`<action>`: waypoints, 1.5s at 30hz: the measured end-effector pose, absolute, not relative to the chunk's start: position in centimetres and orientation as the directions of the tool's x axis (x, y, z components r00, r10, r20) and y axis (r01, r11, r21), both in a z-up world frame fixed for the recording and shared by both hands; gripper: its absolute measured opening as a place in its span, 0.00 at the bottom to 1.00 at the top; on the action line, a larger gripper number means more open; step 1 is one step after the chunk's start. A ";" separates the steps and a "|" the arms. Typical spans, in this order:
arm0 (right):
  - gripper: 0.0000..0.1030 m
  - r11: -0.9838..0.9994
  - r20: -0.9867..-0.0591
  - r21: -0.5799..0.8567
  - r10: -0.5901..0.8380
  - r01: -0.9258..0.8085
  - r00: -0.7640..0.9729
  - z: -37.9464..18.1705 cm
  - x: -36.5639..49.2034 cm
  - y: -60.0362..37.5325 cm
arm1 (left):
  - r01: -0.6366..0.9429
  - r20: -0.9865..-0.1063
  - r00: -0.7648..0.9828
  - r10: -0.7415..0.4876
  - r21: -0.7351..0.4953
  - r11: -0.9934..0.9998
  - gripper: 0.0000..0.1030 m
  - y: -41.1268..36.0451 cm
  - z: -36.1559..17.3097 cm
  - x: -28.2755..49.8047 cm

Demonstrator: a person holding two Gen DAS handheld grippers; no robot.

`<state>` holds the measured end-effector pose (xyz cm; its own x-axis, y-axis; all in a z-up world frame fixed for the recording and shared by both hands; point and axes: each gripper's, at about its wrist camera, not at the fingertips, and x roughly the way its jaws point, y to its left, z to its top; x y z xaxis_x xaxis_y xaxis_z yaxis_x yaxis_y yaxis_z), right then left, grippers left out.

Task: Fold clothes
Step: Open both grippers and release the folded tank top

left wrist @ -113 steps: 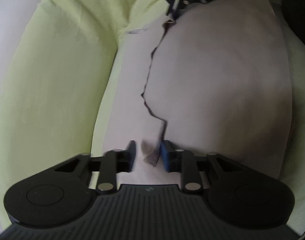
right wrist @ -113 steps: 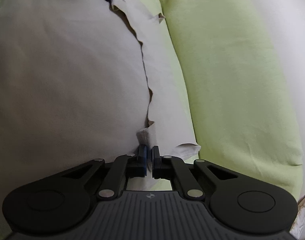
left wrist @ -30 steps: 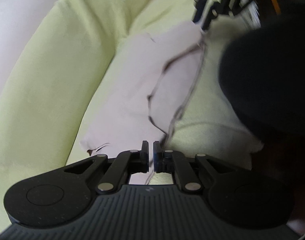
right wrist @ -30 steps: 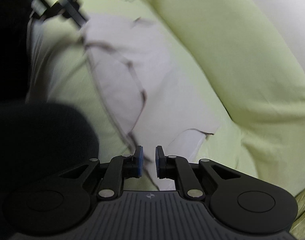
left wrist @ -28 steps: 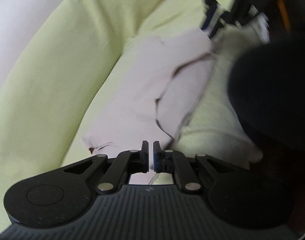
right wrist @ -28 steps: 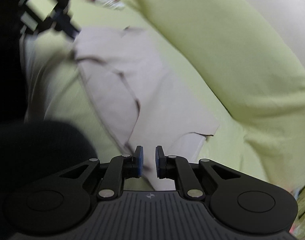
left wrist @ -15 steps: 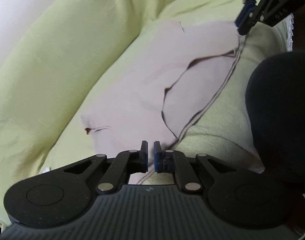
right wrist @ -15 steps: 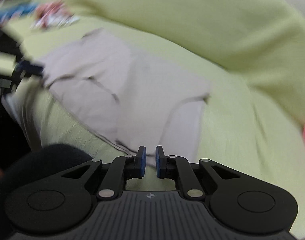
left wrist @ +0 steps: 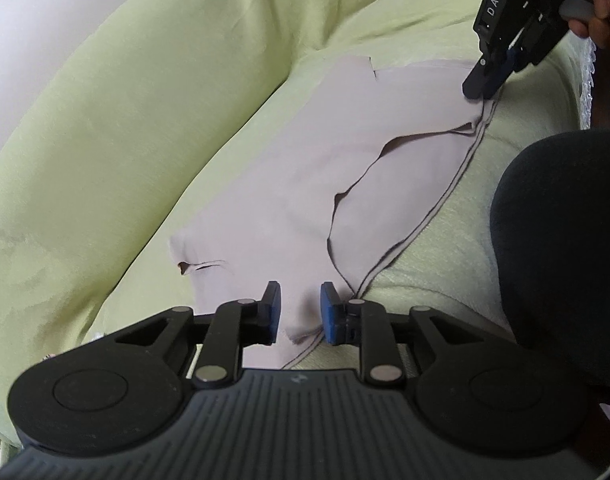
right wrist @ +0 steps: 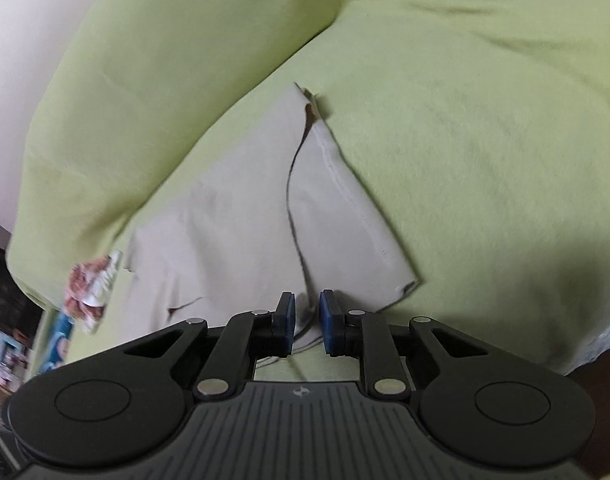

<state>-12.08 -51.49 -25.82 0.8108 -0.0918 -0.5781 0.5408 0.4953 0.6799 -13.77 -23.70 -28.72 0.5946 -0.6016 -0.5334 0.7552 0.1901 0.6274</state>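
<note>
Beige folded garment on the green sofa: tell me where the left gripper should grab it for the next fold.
Grip the beige folded garment at its near corner, where the hemmed edge ends between the left gripper's open jaws. Come in low from the sofa's front edge: that corner lies flat, free and closest.

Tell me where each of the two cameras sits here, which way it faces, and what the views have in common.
Left wrist: sits on the left claw, looking along its open fingers over the beige garment on the green sofa cover; the right claw and a hand show top right, a dark rounded shape at right.
Right wrist: sits on the right claw, fingers open, facing the garment's other end and the sofa back.
Shared: the same garment on the same cover.
</note>
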 end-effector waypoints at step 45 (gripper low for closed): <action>0.00 0.451 -0.622 0.687 -0.040 0.570 0.782 -25.1 1.3 -68.0 | 0.958 -0.714 0.138 -0.686 0.272 -0.090 0.14 -50.7 -25.1 -2.2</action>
